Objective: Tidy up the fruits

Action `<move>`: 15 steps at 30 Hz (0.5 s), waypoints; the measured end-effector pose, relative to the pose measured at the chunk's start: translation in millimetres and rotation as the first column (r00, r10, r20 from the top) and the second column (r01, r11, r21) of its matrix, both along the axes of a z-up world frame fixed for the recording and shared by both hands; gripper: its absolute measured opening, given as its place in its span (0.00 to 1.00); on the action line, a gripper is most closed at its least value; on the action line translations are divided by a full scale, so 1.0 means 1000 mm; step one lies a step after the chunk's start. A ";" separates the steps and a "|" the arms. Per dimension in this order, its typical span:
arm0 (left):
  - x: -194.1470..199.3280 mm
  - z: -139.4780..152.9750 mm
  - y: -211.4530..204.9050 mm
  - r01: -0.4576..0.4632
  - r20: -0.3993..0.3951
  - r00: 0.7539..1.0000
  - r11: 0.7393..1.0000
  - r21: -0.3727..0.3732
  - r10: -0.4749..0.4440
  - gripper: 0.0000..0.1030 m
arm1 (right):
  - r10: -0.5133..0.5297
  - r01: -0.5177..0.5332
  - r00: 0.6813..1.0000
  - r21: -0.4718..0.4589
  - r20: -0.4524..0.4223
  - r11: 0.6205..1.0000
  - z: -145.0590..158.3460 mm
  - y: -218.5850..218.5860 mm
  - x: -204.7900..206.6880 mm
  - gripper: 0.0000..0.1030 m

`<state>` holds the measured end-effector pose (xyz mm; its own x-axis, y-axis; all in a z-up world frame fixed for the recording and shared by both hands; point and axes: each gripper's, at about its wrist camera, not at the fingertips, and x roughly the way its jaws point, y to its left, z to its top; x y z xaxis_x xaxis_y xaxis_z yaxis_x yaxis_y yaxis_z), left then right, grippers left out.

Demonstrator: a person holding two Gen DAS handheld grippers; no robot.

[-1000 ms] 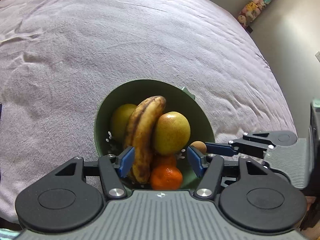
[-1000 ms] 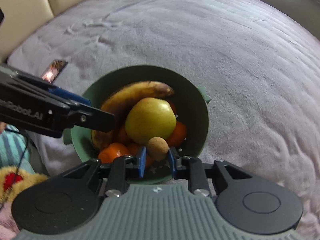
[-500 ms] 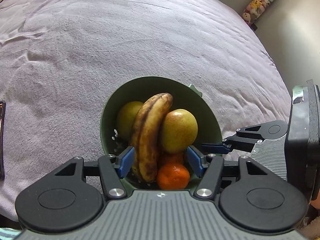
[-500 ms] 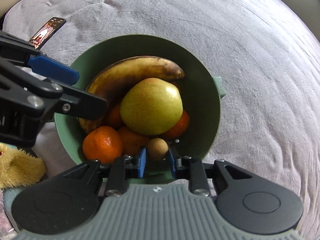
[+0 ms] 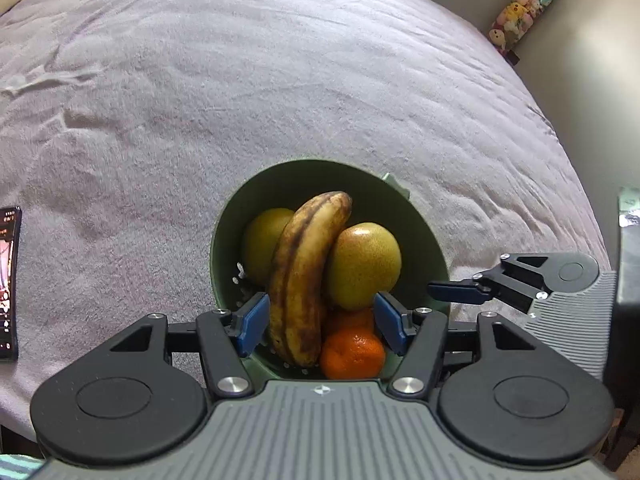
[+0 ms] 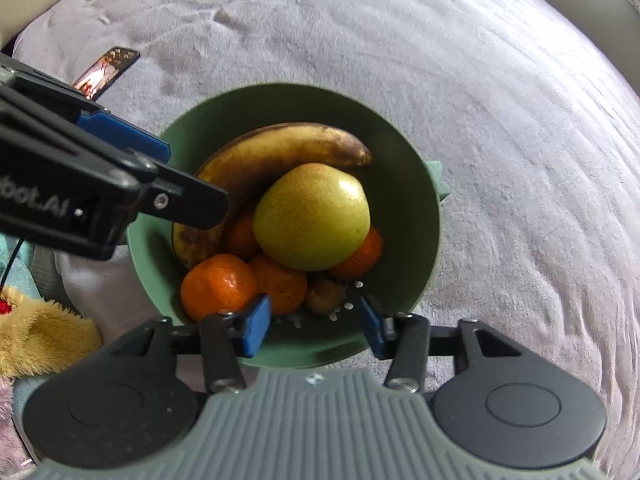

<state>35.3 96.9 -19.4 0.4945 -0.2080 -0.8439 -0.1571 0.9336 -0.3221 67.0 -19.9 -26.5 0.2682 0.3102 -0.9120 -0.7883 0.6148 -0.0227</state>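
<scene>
A green colander bowl on the bed holds a brown-spotted banana, a yellow-green pear, several tangerines and a small brown fruit low at its near side. My right gripper is open and empty just above the bowl's near rim, over the small brown fruit. In the left wrist view the bowl shows the banana, two pears and a tangerine. My left gripper is open and empty over the bowl's near edge.
The bowl sits on a wide lilac bedspread. A phone lies on the bed left of the bowl and also shows in the right wrist view. A yellow plush toy lies at the near left. Stuffed toys stand by the far wall.
My right gripper opened and let go of the small brown fruit, which now lies in the bowl among the tangerines. The left gripper stayed open over the bowl.
</scene>
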 end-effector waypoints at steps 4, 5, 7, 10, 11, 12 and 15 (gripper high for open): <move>-0.006 0.014 -0.004 0.013 0.069 0.997 1.000 0.026 -0.014 0.69 | -0.061 0.059 0.998 0.074 0.025 0.996 0.013 -0.015 -0.010 0.64; -0.008 0.018 -0.006 0.014 0.091 0.996 0.999 0.036 -0.018 0.69 | -0.081 0.078 0.996 0.093 0.034 0.993 0.017 -0.018 -0.012 0.68; -0.014 0.028 -0.010 0.015 0.142 0.990 0.998 0.061 -0.024 0.69 | -0.132 0.124 0.990 0.128 0.057 0.984 0.026 -0.027 -0.015 0.78; -0.024 0.043 -0.017 0.012 0.228 0.973 0.992 0.124 -0.040 0.69 | -0.212 0.194 0.973 0.184 0.086 0.964 0.039 -0.041 -0.022 0.86; -0.027 0.048 -0.020 0.010 0.256 0.965 0.989 0.146 -0.047 0.69 | -0.241 0.219 0.966 0.201 0.094 0.955 0.043 -0.046 -0.025 0.88; -0.031 0.052 -0.023 0.005 0.284 0.957 0.986 0.168 -0.054 0.70 | -0.273 0.246 0.957 0.220 0.102 0.944 0.047 -0.052 -0.029 0.90; -0.039 0.066 -0.034 -0.003 0.359 0.930 0.973 0.232 -0.082 0.76 | -0.366 0.325 0.923 0.269 0.118 0.907 0.055 -0.069 -0.040 0.93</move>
<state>-4.1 62.6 46.4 0.7709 -0.0604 -0.6341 -0.0305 0.9909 -0.1314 27.1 -88.9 28.8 0.5362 0.3748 -0.7564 -0.5233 0.8506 0.0505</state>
